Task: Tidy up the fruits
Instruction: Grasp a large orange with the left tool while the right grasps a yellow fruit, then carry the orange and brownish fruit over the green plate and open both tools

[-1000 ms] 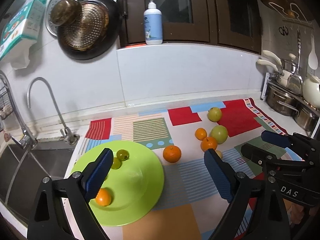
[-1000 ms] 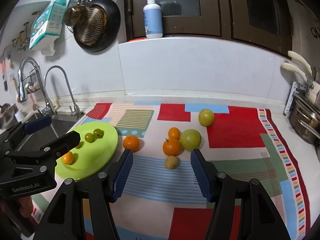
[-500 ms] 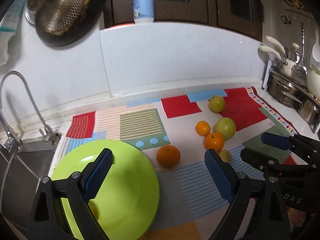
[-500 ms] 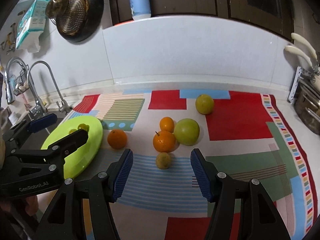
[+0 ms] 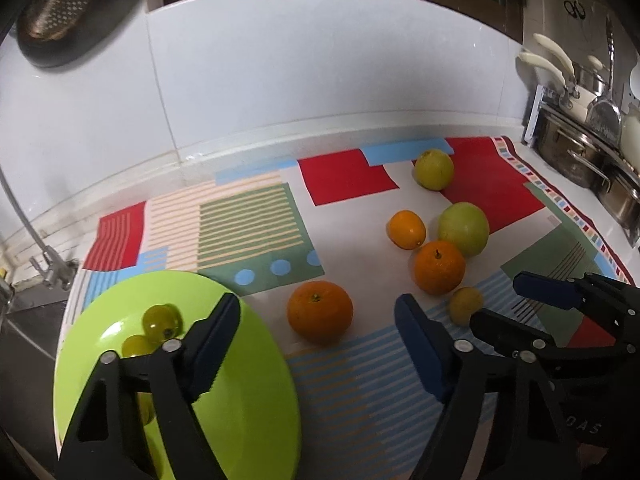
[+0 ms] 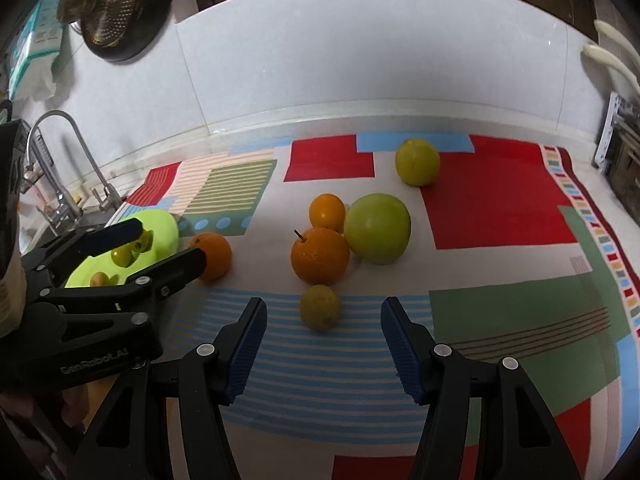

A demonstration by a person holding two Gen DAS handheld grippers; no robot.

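A: Left gripper (image 5: 316,330) has no load; its jaws have just been closing, with the lone orange (image 5: 319,312) in the gap ahead and the pads not on it. Right gripper (image 6: 323,334) released too, the small yellowish fruit (image 6: 320,306) lying between its fingertips, untouched.

B: Hidden or cut off?

A: Left finger (image 5: 208,344) covers part of the plate (image 5: 248,400), which runs off the mat's near left corner and out of frame. Two green fruits (image 5: 160,320) show on it; anything under the finger I cannot make out. Bottle on the ledge is cropped at top.

B: Free room?

A: Striped near edge of the mat (image 6: 500,312) is bare in front of both grippers. The cluster, two oranges (image 6: 320,255) and a big green fruit (image 6: 377,227) touching, sits mid-mat; another yellow-green fruit (image 6: 417,162) lies apart near the far edge.

B: View differences?

A: Right view alone shows a third, orange-yellow piece (image 6: 99,279) on the plate and the tap (image 6: 60,160); left view alone shows the pots (image 5: 580,156) past the right edge.
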